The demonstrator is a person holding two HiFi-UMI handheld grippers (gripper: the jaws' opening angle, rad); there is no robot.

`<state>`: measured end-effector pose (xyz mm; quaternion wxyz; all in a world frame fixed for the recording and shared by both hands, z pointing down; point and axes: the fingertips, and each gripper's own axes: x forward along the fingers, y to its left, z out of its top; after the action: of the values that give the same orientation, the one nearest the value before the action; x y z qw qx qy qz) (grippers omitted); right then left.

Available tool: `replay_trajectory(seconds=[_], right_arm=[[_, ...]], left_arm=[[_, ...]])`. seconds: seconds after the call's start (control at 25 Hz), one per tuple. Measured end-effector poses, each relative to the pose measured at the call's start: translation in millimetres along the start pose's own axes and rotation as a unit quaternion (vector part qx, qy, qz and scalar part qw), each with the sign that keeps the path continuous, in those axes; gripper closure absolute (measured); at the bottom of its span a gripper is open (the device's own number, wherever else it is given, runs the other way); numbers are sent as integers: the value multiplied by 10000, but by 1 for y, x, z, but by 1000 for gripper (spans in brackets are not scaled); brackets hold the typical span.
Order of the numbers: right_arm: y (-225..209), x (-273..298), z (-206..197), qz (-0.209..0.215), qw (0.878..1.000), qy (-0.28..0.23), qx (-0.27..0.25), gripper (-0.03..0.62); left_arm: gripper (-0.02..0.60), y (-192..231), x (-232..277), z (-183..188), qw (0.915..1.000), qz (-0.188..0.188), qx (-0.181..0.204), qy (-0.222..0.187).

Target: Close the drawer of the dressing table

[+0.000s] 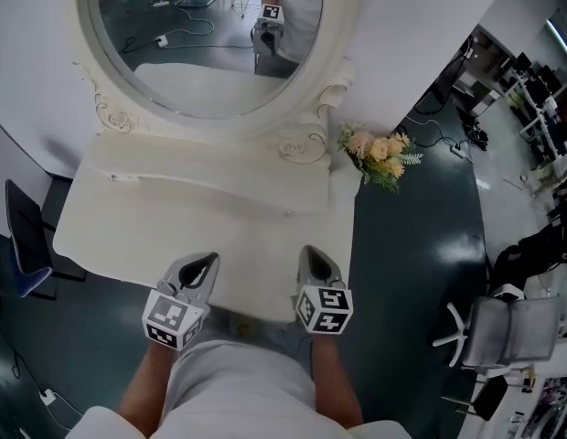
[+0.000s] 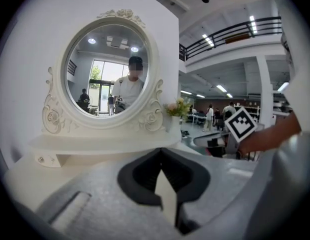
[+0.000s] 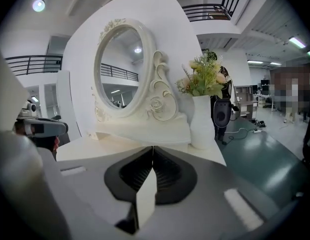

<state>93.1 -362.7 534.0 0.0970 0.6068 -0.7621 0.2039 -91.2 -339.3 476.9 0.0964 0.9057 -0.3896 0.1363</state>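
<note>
The white dressing table (image 1: 128, 218) with its oval mirror (image 1: 201, 35) fills the middle of the head view. A low shelf under the mirror carries a small knob (image 1: 112, 177), which also shows in the left gripper view as the knob (image 2: 41, 159). No drawer stands pulled out in any view; the table's front face is hidden under its top. My left gripper (image 1: 201, 263) and right gripper (image 1: 316, 256) sit side by side at the table's near edge, pointing at the mirror. Left gripper (image 2: 161, 154) and right gripper (image 3: 153, 151) are both shut, with nothing held.
A white vase of pale flowers (image 1: 379, 154) stands at the table's right end, close to the right gripper's line, seen as flowers (image 3: 202, 79). A dark chair (image 1: 23, 236) is at the left, grey chairs (image 1: 503, 332) at the right. The person's legs are below the grippers.
</note>
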Motion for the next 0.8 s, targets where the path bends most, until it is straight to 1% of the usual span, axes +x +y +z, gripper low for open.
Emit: replay_trajectory(seconds=[0.28,0.56,0.68,0.8], right_arm=[[-4,-32,21,-96,9995,-238,-185,591],[2,-57,41,-16,9979,-477,-427,592],[3,-63,47,-4,9968,-530,-603,592],[3,-70,53,11,9961,-589,-652,592]], left_arm=[[583,4,-16,23,9995,189,59,-238],[583,14,-33,40,9982,395,101,-439],[583,17,-37,45,9977,442,95,-497],[583,17,-41,49,9974,469,127,-524]])
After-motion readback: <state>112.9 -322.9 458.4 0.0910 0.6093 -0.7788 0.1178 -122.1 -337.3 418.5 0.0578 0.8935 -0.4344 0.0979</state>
